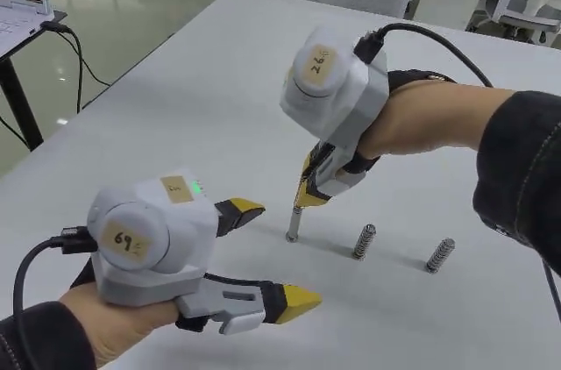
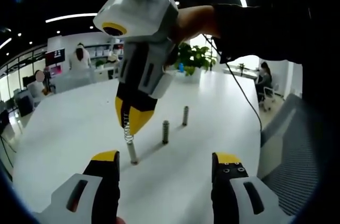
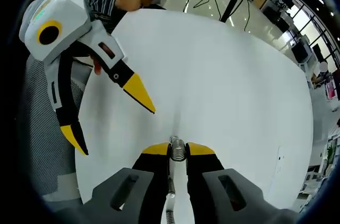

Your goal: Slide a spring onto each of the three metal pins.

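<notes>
- Clamped between the jaws of the R gripper (image 1: 308, 197): a spring (image 2: 128, 129), hanging down from the yellow tips.
- Lower end of that spring right at the top of the near pin (image 1: 293, 223), shaft below bare (clearest in the left gripper view).
- In a row beside it, each w/ a spring already on: middle pin (image 1: 364, 241) and far pin (image 1: 440, 254).
- L gripper (image 1: 282, 253) low near the near pin, jaws spread wide, nothing held.
- All standing on the white table (image 1: 175, 107).
</notes>
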A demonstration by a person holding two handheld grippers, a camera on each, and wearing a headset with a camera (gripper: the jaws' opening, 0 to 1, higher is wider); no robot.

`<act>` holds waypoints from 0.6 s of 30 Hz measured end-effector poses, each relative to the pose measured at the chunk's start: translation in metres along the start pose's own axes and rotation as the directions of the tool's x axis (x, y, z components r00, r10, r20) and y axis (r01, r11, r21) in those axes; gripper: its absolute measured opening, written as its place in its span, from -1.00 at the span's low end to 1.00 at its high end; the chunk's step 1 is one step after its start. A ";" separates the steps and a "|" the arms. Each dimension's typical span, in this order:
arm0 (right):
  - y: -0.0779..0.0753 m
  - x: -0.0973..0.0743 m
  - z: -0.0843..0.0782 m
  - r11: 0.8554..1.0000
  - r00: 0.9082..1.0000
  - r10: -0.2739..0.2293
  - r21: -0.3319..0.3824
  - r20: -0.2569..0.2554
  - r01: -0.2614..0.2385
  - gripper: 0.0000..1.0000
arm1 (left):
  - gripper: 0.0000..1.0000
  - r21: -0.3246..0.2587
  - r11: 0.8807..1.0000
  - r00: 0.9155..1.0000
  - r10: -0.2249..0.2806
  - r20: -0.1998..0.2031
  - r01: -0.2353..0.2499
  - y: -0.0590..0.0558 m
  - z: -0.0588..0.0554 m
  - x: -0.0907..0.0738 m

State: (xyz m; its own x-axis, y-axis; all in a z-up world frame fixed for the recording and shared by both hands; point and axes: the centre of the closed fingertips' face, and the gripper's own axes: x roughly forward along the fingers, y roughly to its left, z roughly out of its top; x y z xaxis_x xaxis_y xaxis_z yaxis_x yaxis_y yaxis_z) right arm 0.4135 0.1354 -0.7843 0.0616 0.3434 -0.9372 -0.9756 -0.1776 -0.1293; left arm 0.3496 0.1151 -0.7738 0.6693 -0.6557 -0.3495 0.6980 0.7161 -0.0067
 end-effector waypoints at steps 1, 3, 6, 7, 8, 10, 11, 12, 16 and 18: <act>0.000 0.000 0.000 1.000 1.000 0.000 0.000 0.000 0.000 -0.84 | 0.32 0.001 1.000 1.000 -0.001 0.000 0.001 0.000 0.000 0.000; 0.000 0.001 0.000 1.000 1.000 0.002 0.002 0.000 -0.002 -0.84 | 0.31 0.001 1.000 1.000 -0.004 0.000 0.004 -0.001 0.000 0.000; 0.000 0.003 -0.001 1.000 1.000 0.006 0.003 -0.005 -0.006 -0.84 | 0.30 0.004 1.000 1.000 -0.006 -0.005 0.006 -0.001 -0.001 0.001; 0.000 0.003 -0.002 1.000 1.000 0.007 0.004 -0.006 -0.007 -0.84 | 0.30 0.004 1.000 1.000 -0.006 -0.005 0.006 -0.001 -0.001 0.001; 0.000 0.004 -0.002 1.000 1.000 0.010 0.006 -0.007 -0.010 -0.84 | 0.30 0.002 1.000 1.000 -0.005 -0.005 0.005 -0.001 -0.001 0.001; 0.001 0.006 -0.003 1.000 1.000 0.014 0.006 -0.012 -0.013 -0.84 | 0.30 0.001 1.000 1.000 -0.006 -0.005 0.006 -0.002 -0.001 0.001; 0.001 0.007 -0.004 1.000 1.000 0.015 0.007 -0.015 -0.015 -0.84 | 0.30 0.001 1.000 1.000 -0.006 -0.005 0.006 -0.002 -0.001 0.001; 0.001 0.007 -0.004 1.000 1.000 0.015 0.007 -0.015 -0.015 -0.84 | 0.29 0.002 1.000 1.000 -0.006 -0.006 0.006 -0.002 -0.001 0.001; 0.001 0.011 -0.005 1.000 1.000 0.021 0.010 -0.022 -0.021 -0.83 | 0.29 0.000 1.000 1.000 -0.007 -0.007 0.007 -0.002 -0.001 0.001; 0.002 0.015 -0.006 1.000 0.999 0.027 0.011 -0.026 -0.026 -0.84 | 0.28 0.000 1.000 1.000 -0.006 -0.007 0.006 -0.002 -0.001 0.001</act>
State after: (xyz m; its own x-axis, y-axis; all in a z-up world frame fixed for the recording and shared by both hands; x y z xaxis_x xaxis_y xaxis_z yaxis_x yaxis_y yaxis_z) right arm 0.4142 0.1343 -0.8002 0.0411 0.3142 -0.9485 -0.9792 -0.1761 -0.1007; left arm 0.3486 0.1132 -0.7754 0.6629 -0.6586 -0.3561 0.7023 0.7118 -0.0091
